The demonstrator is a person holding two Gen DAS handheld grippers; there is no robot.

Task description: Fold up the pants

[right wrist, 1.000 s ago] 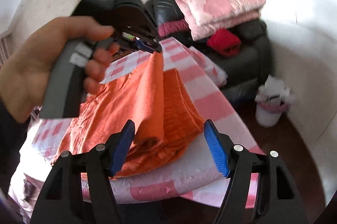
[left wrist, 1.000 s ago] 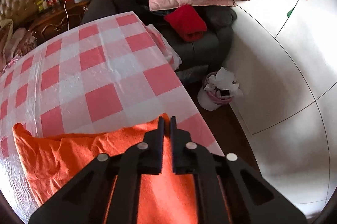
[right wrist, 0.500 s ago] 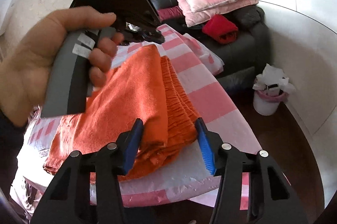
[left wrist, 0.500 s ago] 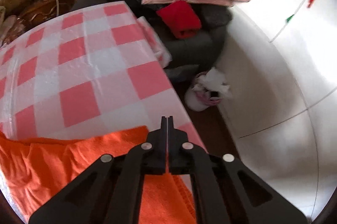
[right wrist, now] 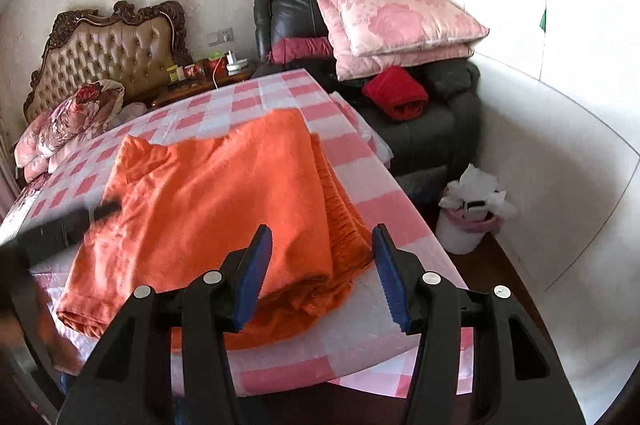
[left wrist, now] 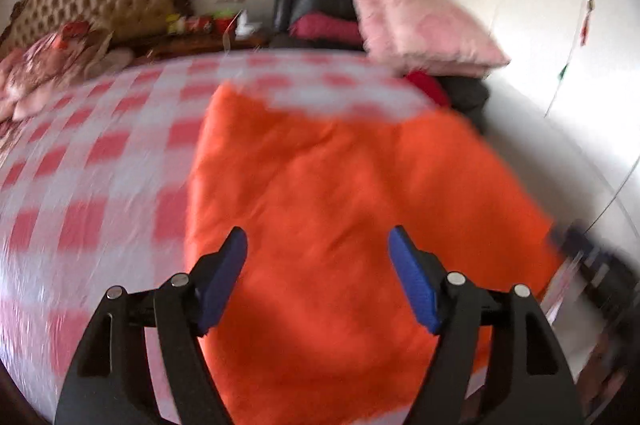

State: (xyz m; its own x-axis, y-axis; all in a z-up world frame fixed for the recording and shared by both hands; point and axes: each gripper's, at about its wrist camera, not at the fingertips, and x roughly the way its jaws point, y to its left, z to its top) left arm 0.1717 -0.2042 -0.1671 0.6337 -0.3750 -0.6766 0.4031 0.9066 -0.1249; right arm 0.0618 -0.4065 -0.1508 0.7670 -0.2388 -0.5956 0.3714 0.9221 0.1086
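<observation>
The orange pants [right wrist: 224,201] lie folded on the pink-and-white checked table [right wrist: 392,213], the thick folded edge toward me. In the blurred left wrist view the pants [left wrist: 340,209] fill the middle. My left gripper [left wrist: 318,249] is open and empty just above them; it shows as a dark blur at the left of the right wrist view [right wrist: 60,225]. My right gripper [right wrist: 322,241] is open and empty, its blue pads either side of the pants' near right corner.
A black armchair [right wrist: 420,121] with pink pillows [right wrist: 396,21] and a red cloth stands beyond the table's right end. A white bin [right wrist: 468,221] sits on the floor right of the table. A bed with a tufted headboard [right wrist: 108,53] is at the back left.
My left gripper has opened, let go of the pants and swung back over them. The lifted layer now lies flat on the stack. My right gripper has narrowed a little.
</observation>
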